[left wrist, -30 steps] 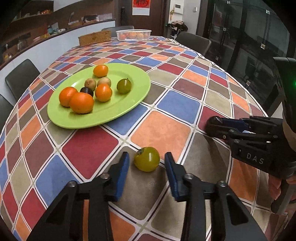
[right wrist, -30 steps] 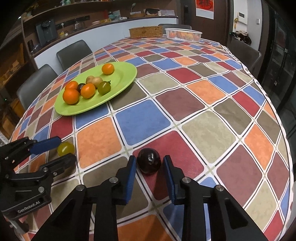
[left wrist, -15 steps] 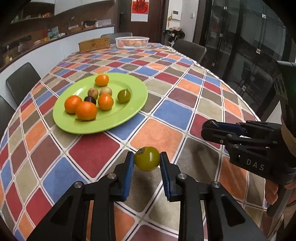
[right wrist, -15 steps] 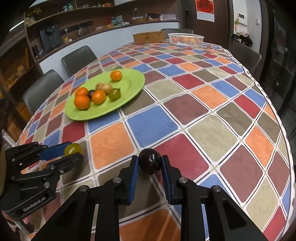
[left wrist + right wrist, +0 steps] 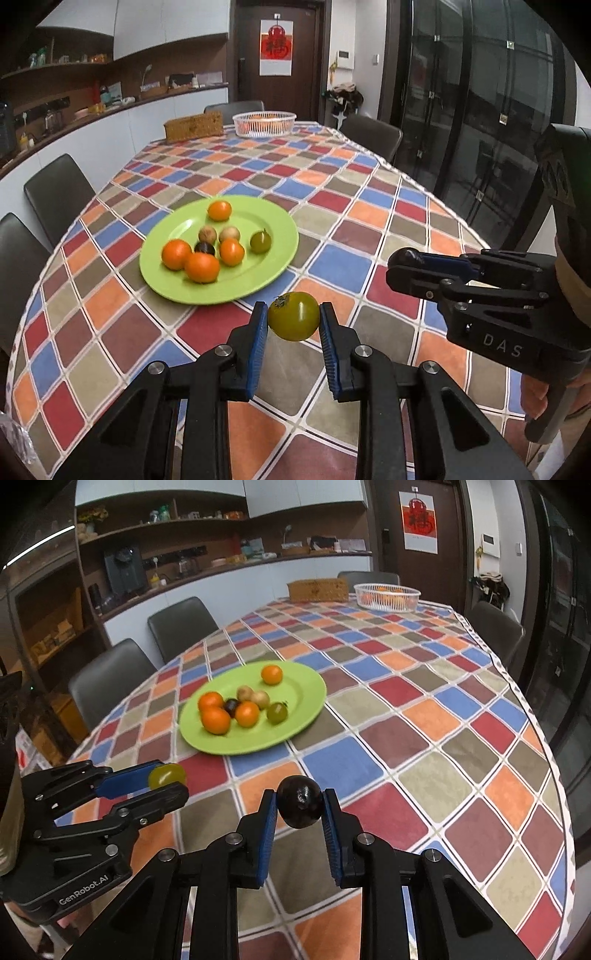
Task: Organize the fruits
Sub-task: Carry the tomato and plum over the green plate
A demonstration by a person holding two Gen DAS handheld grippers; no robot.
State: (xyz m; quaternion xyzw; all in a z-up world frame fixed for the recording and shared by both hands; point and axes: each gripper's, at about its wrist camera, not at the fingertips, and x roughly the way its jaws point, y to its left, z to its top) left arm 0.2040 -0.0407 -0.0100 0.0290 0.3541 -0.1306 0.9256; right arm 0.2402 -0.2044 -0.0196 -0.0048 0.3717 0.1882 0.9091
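My left gripper [image 5: 293,318] is shut on a green tomato [image 5: 293,315] and holds it above the tablecloth, short of the green plate [image 5: 273,229]. The plate holds several oranges, two small brown fruits, a dark plum and a green tomato [image 5: 260,241]. My right gripper [image 5: 298,805] is shut on a dark plum [image 5: 299,801], also lifted off the table. In the right wrist view the left gripper [image 5: 162,786] shows at the left with the green tomato [image 5: 166,774]. In the left wrist view the right gripper [image 5: 406,266] shows at the right; its plum is hidden.
A white basket [image 5: 264,123] of oranges and a woven box [image 5: 194,126] stand at the table's far end. Dark chairs [image 5: 110,675] ring the table. The checked tablecloth [image 5: 424,716] runs to the right edge near glass doors.
Both grippers closed on their fruits, the left on the green tomato and the right on the dark plum, and lifted them off the tablecloth.
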